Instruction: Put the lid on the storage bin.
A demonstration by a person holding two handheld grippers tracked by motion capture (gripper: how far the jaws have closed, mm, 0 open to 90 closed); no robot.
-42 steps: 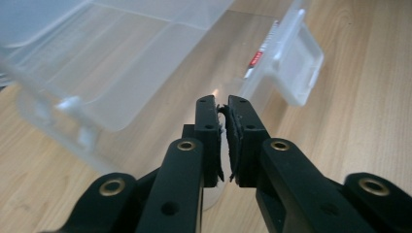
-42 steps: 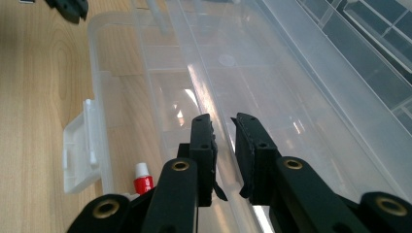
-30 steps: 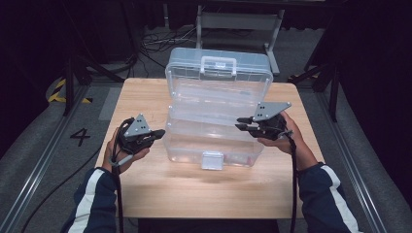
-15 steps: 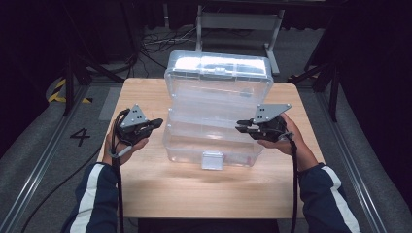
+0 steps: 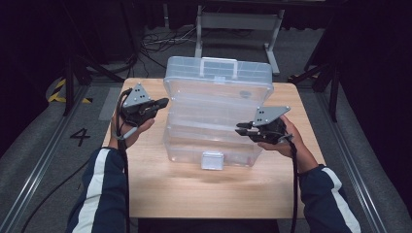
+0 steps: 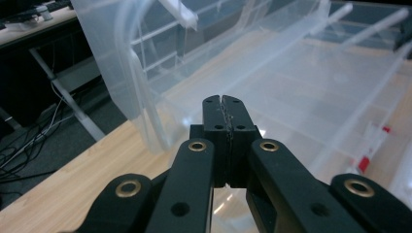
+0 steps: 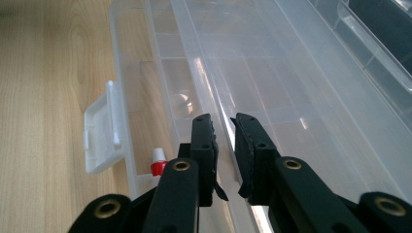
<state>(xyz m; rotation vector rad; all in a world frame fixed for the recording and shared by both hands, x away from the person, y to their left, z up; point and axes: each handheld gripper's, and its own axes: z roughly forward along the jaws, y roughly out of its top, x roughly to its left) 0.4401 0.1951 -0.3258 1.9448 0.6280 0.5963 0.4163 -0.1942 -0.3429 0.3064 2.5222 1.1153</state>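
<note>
A clear plastic organizer box [image 5: 214, 143] stands on the wooden table [image 5: 194, 194], its white latch [image 5: 212, 160] hanging at the front. The lid [image 5: 218, 82] is tilted up and back. My left gripper [image 5: 164, 101] is shut with nothing in it, tips against the lid's left edge [image 6: 141, 97]; the left gripper [image 6: 224, 99] has its pads pressed together. My right gripper [image 5: 241, 128] reaches in from the box's right side. There the right gripper [image 7: 224, 121] holds a clear rim of the box [image 7: 194, 53] between its nearly closed jaws. A small red-capped item [image 7: 158, 162] lies inside the base.
The box takes up the table's middle and back, with bare wood in front and at both sides. Behind the table stands a grey metal frame [image 5: 238, 22] with cables [image 5: 155, 43] on the floor. A "4" [image 5: 80, 136] is marked on the floor at left.
My left gripper has risen and moved away along the box's left side, and the lid has swung further up and back. The right gripper has stayed put.
</note>
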